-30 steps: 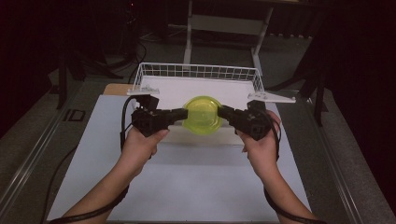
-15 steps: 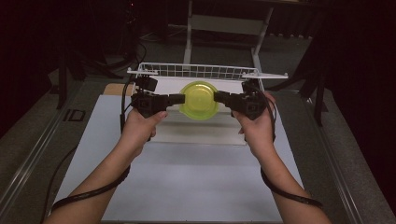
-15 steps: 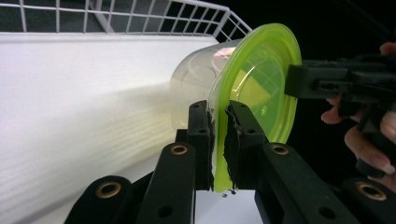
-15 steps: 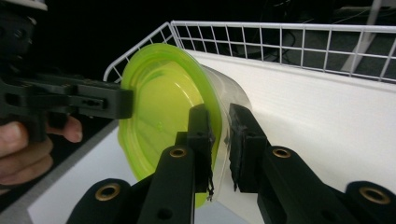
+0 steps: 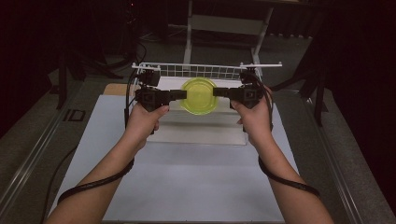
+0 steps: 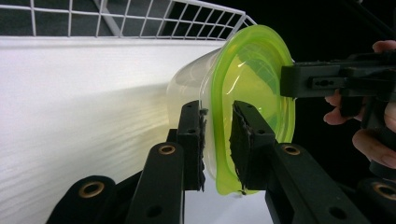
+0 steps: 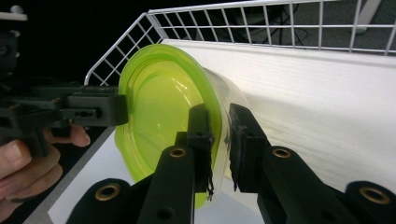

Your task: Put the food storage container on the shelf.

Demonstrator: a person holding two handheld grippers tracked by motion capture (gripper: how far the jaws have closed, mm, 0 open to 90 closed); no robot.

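Both grippers (image 5: 183, 95) (image 5: 215, 92) clamped on green-lidded tub (image 5: 198, 95) — clear body in gripper views.

Black letters "ID" on the grey table edge (image 5: 74, 115), left side.

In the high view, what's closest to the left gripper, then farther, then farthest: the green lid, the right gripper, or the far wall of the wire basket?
From the left gripper:
1. Green lid: pinched at its jaws, in the middle.
2. Right gripper: across the lid, on its opposite edge.
3. Far wall of the wire basket: farthest, at the table's back; close to the right gripper's rank.
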